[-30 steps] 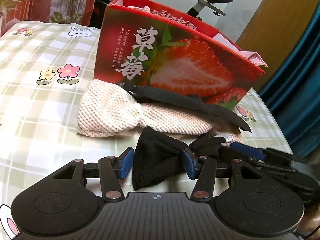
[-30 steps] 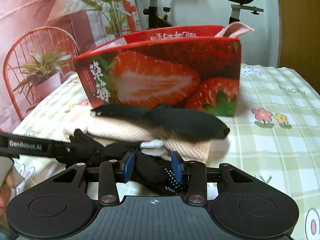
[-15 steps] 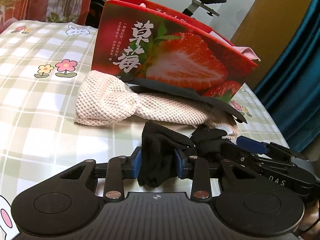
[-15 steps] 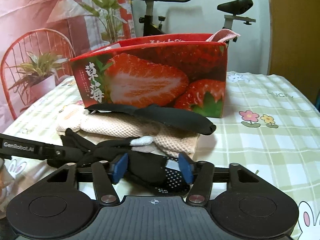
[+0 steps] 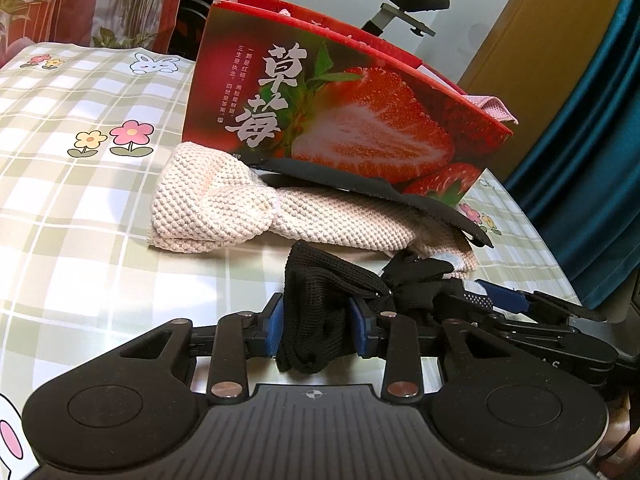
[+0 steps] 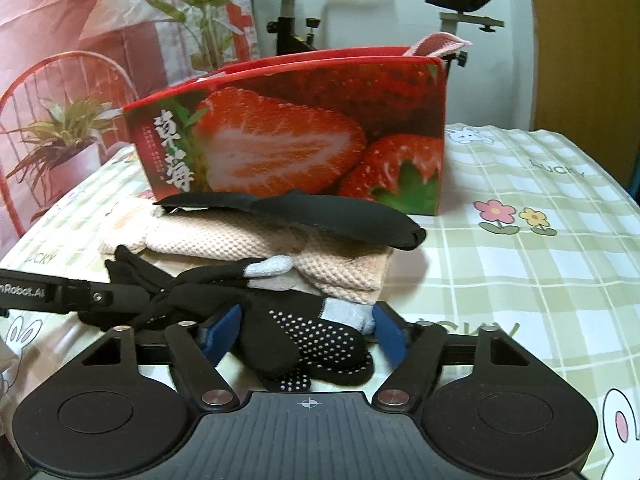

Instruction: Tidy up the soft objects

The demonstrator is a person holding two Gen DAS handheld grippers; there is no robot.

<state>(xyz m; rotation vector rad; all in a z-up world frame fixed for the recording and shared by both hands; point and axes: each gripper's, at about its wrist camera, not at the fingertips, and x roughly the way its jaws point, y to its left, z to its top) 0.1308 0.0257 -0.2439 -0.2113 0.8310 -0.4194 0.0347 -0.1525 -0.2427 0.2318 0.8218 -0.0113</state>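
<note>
We see left tool (image 5: 316, 330) pinching black glove's cuff (image 5: 320, 316), right tool (image 6: 306, 330) jaws spreading wider, dotted fingers (image 6: 316, 340) loose between, near the strawberry box (image 6: 304, 148).

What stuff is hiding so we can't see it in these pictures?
- Inside of the strawberry box: both views, its own front wall hides it; only a pink cloth pokes out.
- Back part of the cream knit cloth: both views, the flat black piece covers it.
- Person's hands: both views, cut off by the bottom edge.

Both grippers (image 5: 318, 328) (image 6: 306, 332): black ribbed bodies w/ round caps, blue pads, silver rivets; white "Robot.AI" lettering.
</note>
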